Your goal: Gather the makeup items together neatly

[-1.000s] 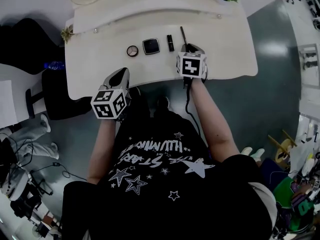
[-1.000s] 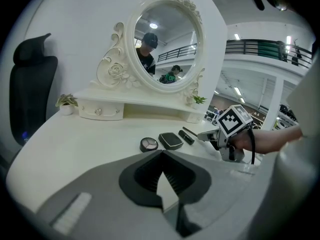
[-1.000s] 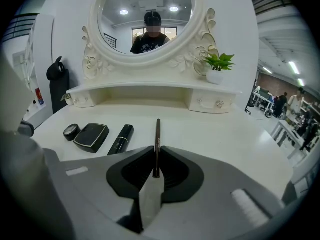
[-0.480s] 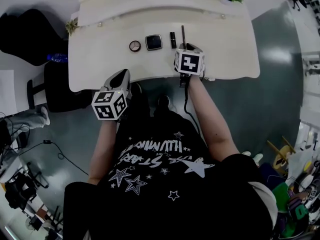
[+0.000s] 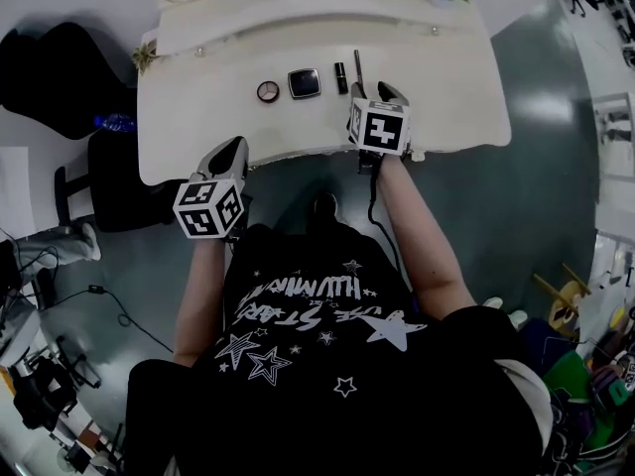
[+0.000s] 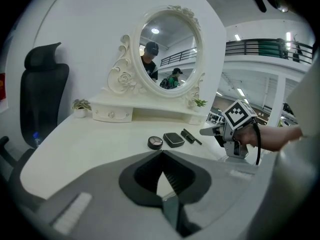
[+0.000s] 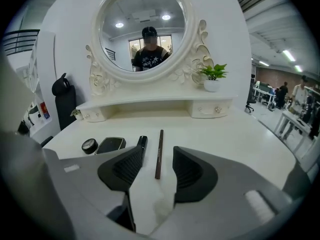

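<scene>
Right gripper [image 5: 376, 91]: jaws had just been opening and stood partway apart, nothing gripped. The pencil [image 7: 158, 154] showed through the gap, near end just ahead of the tips, pads clear of it on both sides. It lay flat on the vanity table [image 5: 198, 107].

Key relation: the pencil lay at 12 o'clock from the right jaws, with its long axis running 12-to-6, in line with the gripper's own pointing direction and parallel to the pads. Any re-grip would close across its thin side, not its ends.

The rest of the row ran off toward 9 o'clock from the pencil:
- lipstick [image 5: 340, 77] just beside it, also lying 12-to-6
- square compact [image 5: 305, 83] next
- round compact [image 5: 267, 91] last

All four were near each other, in one line and not touching as far as I could see.

Left gripper [image 5: 231, 152]: jaws together, empty, hanging at the table's near edge, about 7 o'clock from the round compact and well apart from the row. The right hand was far nearer the pencil and lipstick; the left was nearer only to the round compact.

Judgement: the pencil looked just set down as the last of the row, so the gathering looked close to done; possibly only a nudge left to even the spacing.
</scene>
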